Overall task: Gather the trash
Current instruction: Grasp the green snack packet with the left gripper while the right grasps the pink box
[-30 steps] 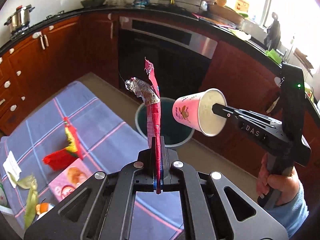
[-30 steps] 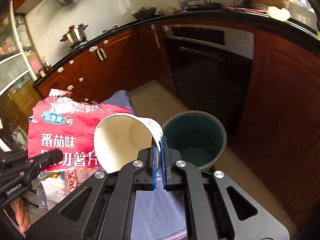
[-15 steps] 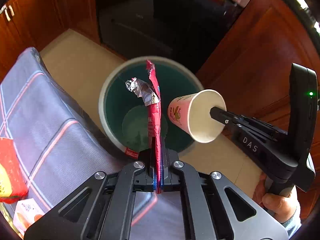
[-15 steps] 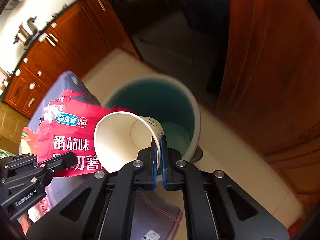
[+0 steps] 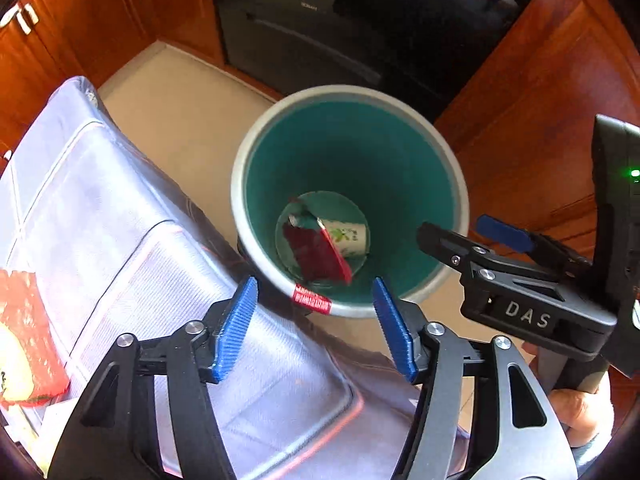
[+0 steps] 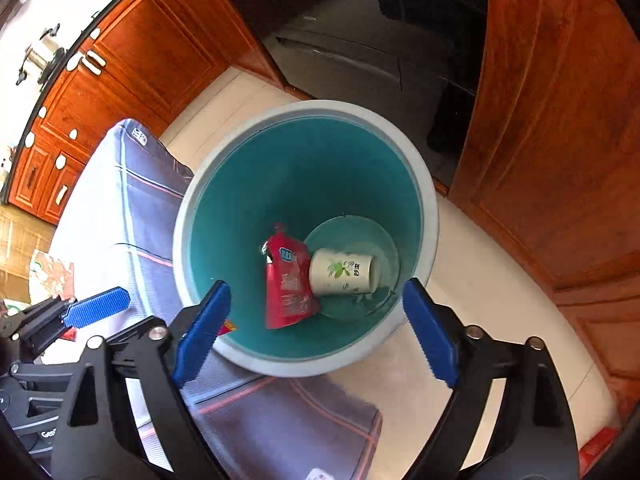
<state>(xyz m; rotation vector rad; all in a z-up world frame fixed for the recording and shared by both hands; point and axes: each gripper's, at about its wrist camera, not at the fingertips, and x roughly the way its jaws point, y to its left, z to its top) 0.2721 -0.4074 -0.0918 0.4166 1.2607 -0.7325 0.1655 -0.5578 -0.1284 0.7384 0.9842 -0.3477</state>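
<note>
A round bin (image 5: 240, 184) with a grey rim and teal inside stands on the floor; it also shows in the right wrist view (image 6: 430, 216). At its bottom lie a red snack wrapper (image 5: 316, 252) (image 6: 288, 284) and a white paper cup (image 5: 346, 236) (image 6: 342, 272) on its side. My left gripper (image 5: 314, 320) is open and empty above the bin's near rim. My right gripper (image 6: 316, 324) is open and empty above the bin, and it also shows in the left wrist view (image 5: 468, 228).
A table with a blue-grey checked cloth (image 5: 132, 240) stands left of the bin, with red packaging (image 5: 28, 332) on its left part. Wooden cabinets (image 6: 560, 120) and a dark oven front (image 5: 360, 20) stand behind the bin. Pale floor (image 6: 480, 320) surrounds it.
Both grippers have opened. The red wrapper and the paper cup have dropped from them to the bottom of the bin.
</note>
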